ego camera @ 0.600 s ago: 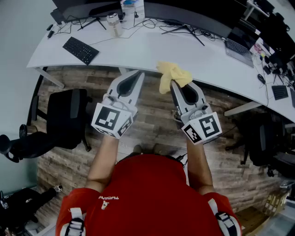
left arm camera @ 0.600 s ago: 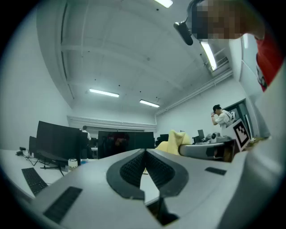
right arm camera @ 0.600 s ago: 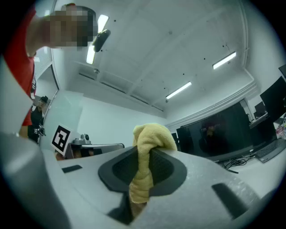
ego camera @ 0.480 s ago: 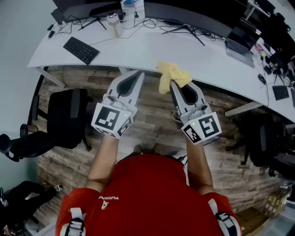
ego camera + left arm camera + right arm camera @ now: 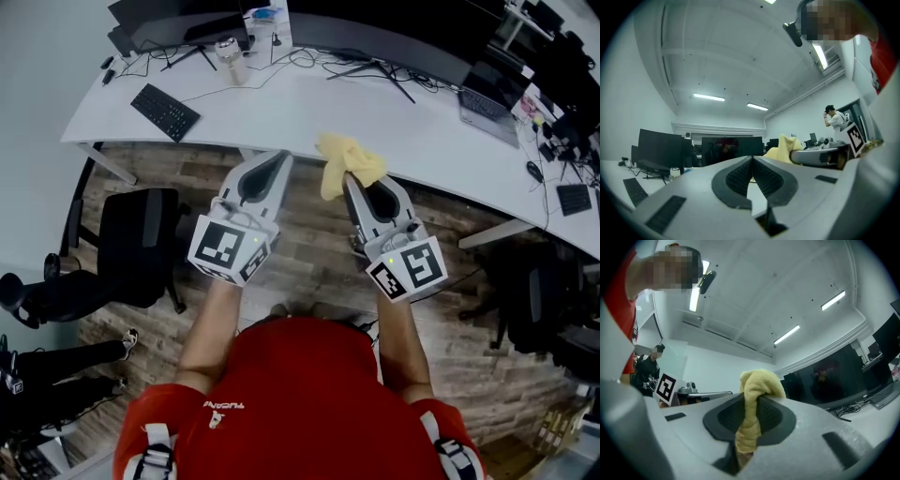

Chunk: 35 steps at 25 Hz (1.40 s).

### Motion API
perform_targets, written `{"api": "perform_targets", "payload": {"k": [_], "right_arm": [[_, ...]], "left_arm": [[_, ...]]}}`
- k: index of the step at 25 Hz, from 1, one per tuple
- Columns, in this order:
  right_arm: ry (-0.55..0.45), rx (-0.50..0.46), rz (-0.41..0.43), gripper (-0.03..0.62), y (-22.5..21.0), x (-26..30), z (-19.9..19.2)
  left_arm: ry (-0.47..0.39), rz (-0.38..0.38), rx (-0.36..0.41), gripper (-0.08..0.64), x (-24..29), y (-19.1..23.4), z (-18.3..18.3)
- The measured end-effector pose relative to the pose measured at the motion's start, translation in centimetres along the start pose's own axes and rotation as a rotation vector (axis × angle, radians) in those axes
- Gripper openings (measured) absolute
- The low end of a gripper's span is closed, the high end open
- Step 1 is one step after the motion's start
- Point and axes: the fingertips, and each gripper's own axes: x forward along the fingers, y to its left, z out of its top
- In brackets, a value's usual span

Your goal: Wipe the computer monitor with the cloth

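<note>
Cloth (image 5: 349,161) – yellow, bunched – sits clamped in the right gripper (image 5: 349,180); its jaws are clenched on a fold, with the rest mushrooming past the tips. In the head view the bundle hangs over the front edge of the white desk (image 5: 309,103), not touching it. Left gripper (image 5: 281,156) is level with the right and just beside it, jaws pressed together with nothing between them. The dark monitor (image 5: 375,28) stands along the desk's far side, well apart from the cloth. A black keyboard (image 5: 165,111) and a can (image 5: 230,58) lie on the desk's left part – a black office chair (image 5: 136,244) stands on the wood floor below.
</note>
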Motion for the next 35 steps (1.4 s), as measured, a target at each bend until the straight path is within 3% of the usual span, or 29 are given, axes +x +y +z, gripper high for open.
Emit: {"api": "perform_targets", "payload": {"k": [9, 20, 31, 35], "right_arm": [[0.006, -0.009, 0.030, 0.057, -3.5, 0.7, -0.4], [0.008, -0.061, 0.048, 0.058, -7.2, 6.7, -1.8], [0.031, -0.104, 0.017, 0.058, -13.5, 22.0, -3.3], [0.027, -0.122, 0.009, 0.058, -15.8, 28.0, -3.0]], "left_arm": [[-0.008, 0.034, 0.014, 0.011, 3.0, 0.1, -0.4], [-0.031, 0.034, 0.010, 0.011, 8.3, 5.4, -2.4], [-0.051, -0.028, 0.002, 0.011, 18.3, 18.5, -4.6], [-0.022, -0.040, -0.005, 0.011, 21.8, 23.3, -4.5]]}}
